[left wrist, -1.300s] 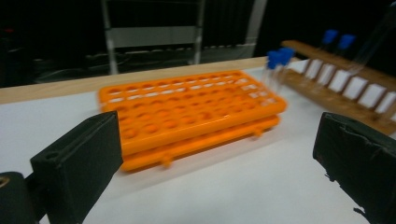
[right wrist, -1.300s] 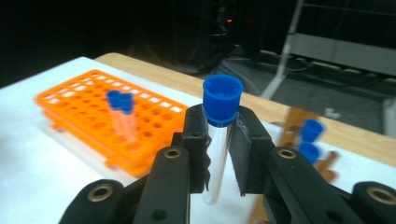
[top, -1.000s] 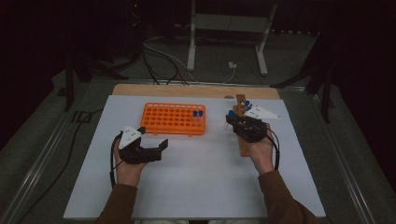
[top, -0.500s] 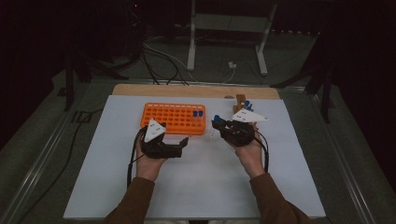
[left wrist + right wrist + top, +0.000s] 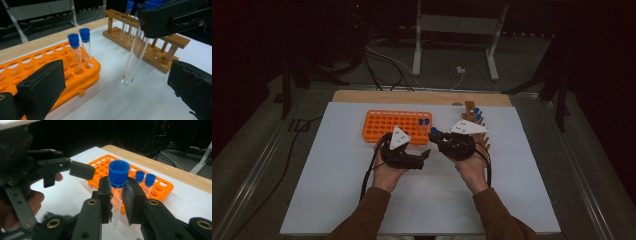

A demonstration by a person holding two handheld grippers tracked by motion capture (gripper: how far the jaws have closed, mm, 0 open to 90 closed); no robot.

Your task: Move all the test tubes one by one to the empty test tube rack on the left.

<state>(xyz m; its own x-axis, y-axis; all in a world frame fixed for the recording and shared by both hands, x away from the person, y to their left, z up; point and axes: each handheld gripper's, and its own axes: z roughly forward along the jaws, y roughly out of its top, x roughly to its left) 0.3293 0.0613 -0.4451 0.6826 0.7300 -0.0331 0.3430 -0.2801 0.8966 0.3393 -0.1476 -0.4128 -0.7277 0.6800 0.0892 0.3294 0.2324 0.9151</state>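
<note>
The right tongs (image 5: 119, 202) are clamped on a clear glass test tube with a blue screw cap (image 5: 117, 192), their two black jaws pressing the tube just under the cap, so that the cap stands above them and the rounded bottom hangs free below. The tube is slim, see-through and looks empty; in the left gripper view it (image 5: 133, 56) slants down from the right tongs above the white bench top, its tip clear of the sheet. The left tongs (image 5: 115, 82) stand wide apart with nothing between them, the tube hanging in the space ahead of them. In the high view both tongs, the left (image 5: 422, 156) and the right (image 5: 437, 136), meet near the middle of the bench, close together, just on the near side of the orange plastic tube tray with many round holes (image 5: 387, 125). Two more blue-capped tubes (image 5: 80, 51) stand upright side by side in holes at the tray's right end. To the right, farther back, a light wooden test-tube rack (image 5: 150, 47) holds further blue-capped tubes. All rest on the white-covered bench (image 5: 522, 190) with a bare wooden far edge.
</note>
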